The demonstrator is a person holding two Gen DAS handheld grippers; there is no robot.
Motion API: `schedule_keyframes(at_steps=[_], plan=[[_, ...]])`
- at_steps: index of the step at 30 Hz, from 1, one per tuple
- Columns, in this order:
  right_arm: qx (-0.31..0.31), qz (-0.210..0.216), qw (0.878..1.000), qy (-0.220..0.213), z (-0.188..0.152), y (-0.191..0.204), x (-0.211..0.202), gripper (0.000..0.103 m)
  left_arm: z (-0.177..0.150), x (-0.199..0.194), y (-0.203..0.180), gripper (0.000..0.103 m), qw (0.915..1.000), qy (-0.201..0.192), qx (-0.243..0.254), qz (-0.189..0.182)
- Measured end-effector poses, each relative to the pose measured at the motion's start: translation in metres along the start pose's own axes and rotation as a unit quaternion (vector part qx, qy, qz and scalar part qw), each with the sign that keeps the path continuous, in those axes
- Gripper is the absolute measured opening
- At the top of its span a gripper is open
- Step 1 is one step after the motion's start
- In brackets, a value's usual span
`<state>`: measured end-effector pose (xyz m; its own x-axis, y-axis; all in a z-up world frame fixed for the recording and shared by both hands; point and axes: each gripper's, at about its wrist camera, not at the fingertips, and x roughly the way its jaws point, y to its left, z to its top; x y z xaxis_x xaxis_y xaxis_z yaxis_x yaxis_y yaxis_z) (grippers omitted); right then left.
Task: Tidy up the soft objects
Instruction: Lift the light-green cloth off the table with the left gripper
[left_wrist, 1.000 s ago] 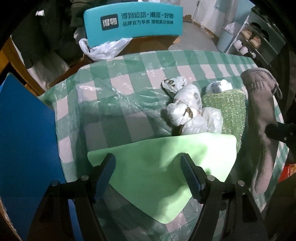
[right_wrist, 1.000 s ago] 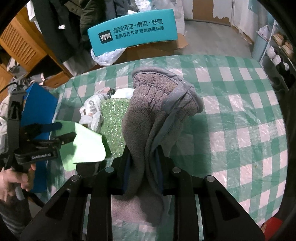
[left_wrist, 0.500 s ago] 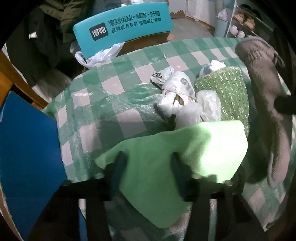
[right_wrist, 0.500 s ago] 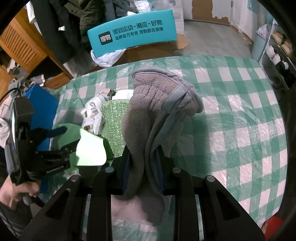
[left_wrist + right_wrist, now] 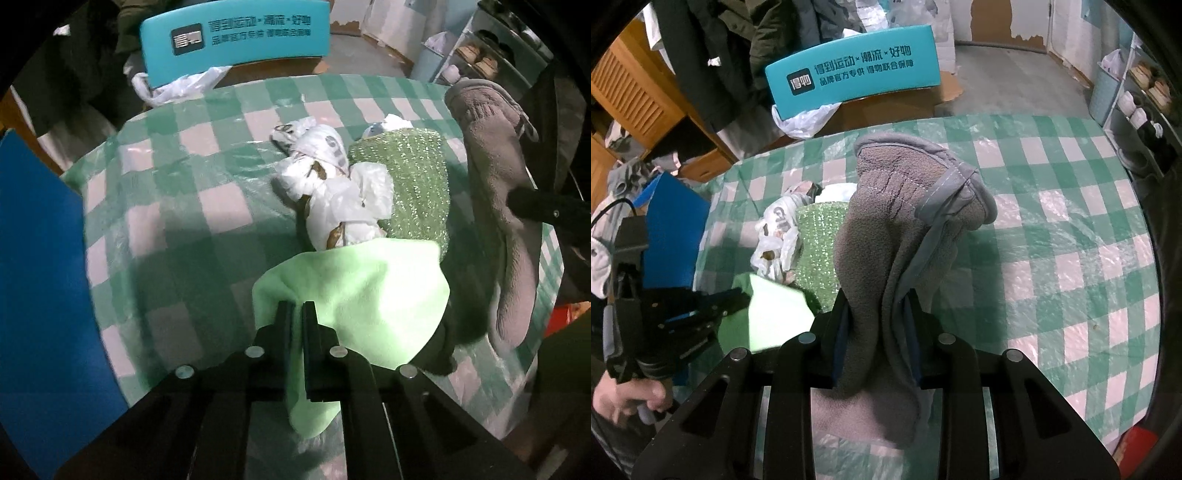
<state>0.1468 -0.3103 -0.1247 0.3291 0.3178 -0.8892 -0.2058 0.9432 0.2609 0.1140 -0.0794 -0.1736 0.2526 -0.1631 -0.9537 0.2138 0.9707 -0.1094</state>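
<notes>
Since a second ago the left gripper (image 5: 297, 314) has gone from fingers spread over the light green fleece cloth (image 5: 369, 295) to fingers closing on a fold of its near edge; cloth visibly sits between them. Cloth now bunched and lifted at that edge, where before it lay flat on the counter with the green-and-white checked cover (image 5: 184, 206). Judgement: pick of the cloth is nearly secured, so a lift or fold can follow.

Right gripper (image 5: 875, 332) unchanged: fingers pinching the grey fleece mitten (image 5: 905, 221), which hangs upright from them, above the counter.

Crumpled white plastic bags (image 5: 332, 184) and the sparkly green knitted pad (image 5: 410, 184) lie just beyond the cloth, touching each other, untouched by either gripper. Blue board (image 5: 37, 277) stands at the counter's left edge.
</notes>
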Motion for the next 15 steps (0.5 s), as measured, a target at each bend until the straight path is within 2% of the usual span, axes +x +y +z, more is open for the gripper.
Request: schedule_keyframes(at_steps=[2, 4, 8, 10, 12, 15], plan=[[0.001, 0.000, 1.000, -0.002, 0.000, -0.001, -0.001, 0.026, -0.004, -0.004, 0.001, 0.022, 1.0000, 0.007, -0.002, -0.005], [0.002, 0.000, 1.000, -0.002, 0.000, -0.001, -0.002, 0.026, -0.009, -0.011, -0.001, 0.041, 1.0000, 0.001, 0.001, -0.004], [0.001, 0.001, 1.000, -0.005, 0.000, 0.001, -0.004, 0.026, -0.018, -0.021, -0.014, 0.048, 0.9996, -0.007, 0.026, -0.003], [0.000, 0.003, 1.000, -0.007, 0.001, 0.003, -0.006, 0.026, -0.023, -0.023, -0.024, 0.067, 0.9989, -0.010, 0.045, 0.000], [-0.002, 0.003, 1.000, -0.009, 0.000, 0.005, -0.008, 0.026, -0.027, -0.023, -0.032, 0.073, 0.9977, -0.012, 0.065, 0.011], [-0.003, 0.004, 1.000, -0.011, -0.001, 0.006, -0.011, 0.026, -0.032, -0.019, -0.043, 0.073, 0.9965, -0.001, 0.082, 0.015]])
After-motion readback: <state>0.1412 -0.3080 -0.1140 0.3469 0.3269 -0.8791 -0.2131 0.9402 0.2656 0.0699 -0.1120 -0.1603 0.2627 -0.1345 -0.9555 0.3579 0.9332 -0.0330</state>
